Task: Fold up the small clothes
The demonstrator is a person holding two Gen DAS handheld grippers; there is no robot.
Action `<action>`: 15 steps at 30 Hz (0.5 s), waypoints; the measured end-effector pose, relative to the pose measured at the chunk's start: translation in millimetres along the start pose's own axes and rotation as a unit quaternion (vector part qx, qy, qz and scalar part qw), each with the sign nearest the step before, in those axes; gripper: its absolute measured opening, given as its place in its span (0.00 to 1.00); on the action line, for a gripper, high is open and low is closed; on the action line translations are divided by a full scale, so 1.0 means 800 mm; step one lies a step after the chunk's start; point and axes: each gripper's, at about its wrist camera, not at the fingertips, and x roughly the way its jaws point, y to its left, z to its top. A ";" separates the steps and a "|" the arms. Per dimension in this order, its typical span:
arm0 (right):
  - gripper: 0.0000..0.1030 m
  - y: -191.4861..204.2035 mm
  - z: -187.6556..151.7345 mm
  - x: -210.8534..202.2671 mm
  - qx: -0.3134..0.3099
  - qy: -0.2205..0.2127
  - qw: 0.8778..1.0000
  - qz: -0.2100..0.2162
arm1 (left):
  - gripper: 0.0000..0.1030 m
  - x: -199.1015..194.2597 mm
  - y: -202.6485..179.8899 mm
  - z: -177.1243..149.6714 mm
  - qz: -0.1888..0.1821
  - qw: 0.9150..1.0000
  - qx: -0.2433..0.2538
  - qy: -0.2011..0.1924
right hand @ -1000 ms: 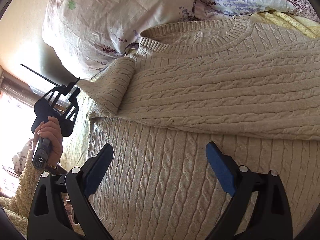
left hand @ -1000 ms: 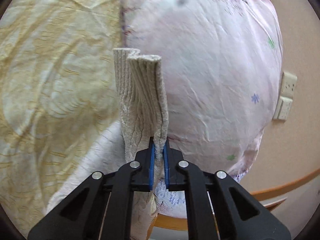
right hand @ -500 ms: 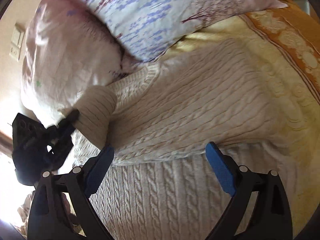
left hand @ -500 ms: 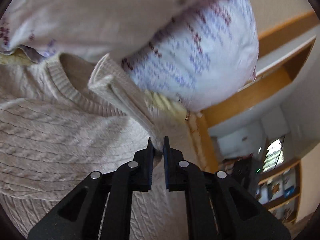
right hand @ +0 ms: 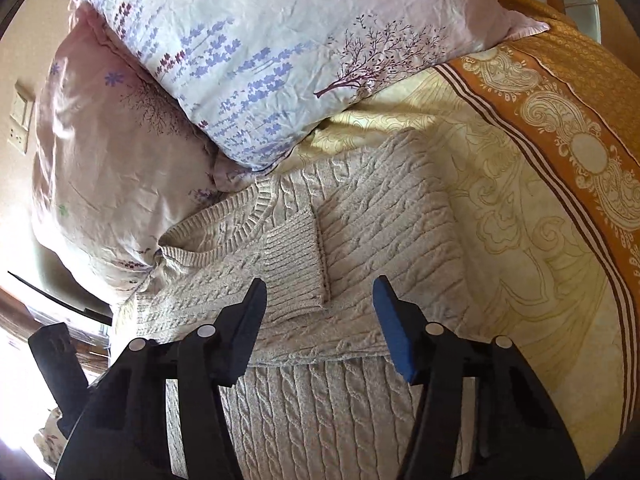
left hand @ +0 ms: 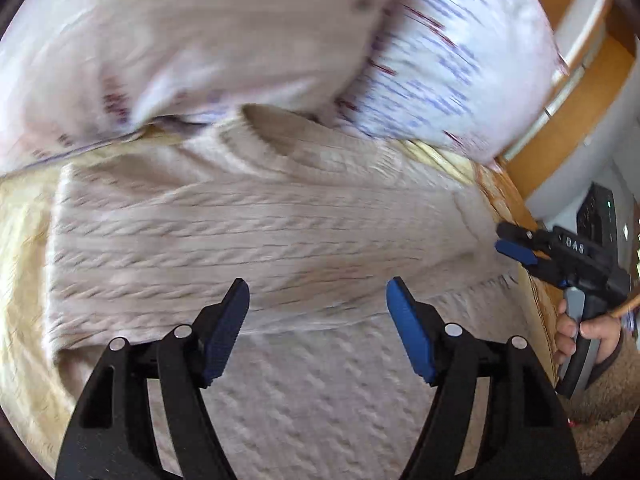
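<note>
Left gripper (left hand: 318, 322) fingers have just sprung apart, empty; right gripper (right hand: 320, 320) fingers have been narrowing over the ribbed cuff (right hand: 298, 268), not touching. The loosely laid sleeve could slide off the cable-knit sweater (right hand: 384, 216) toward 6 o'clock, or the closing fingers could drag it crooked.

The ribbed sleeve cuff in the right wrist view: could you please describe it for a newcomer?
Start at the floral pillows, then drop to the cream cable-knit sweater below them. The cuff lies folded across its chest beside the neckline, with straight ribs, not cables.

1. The sweater (right hand: 360, 248) lies on the bedspread (right hand: 500, 208).
2. Two pillows (right hand: 260, 60) lie behind the sweater, at its collar.
3. A cuff (right hand: 298, 264) lies on the sweater, just below the collar.
</note>
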 end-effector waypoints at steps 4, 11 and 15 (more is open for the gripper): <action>0.47 0.004 0.001 0.019 -0.015 0.016 1.000 -0.010 | 0.67 -0.045 0.088 -0.020 0.089 0.993 -0.072 -0.028; 0.32 0.014 -0.006 0.036 -0.051 0.033 0.998 -0.007 | 0.65 -0.066 0.139 -0.038 0.140 0.986 -0.089 -0.020; 0.25 0.018 -0.011 0.042 -0.059 0.039 0.997 -0.011 | 0.60 -0.056 0.139 -0.042 0.140 0.987 -0.076 -0.006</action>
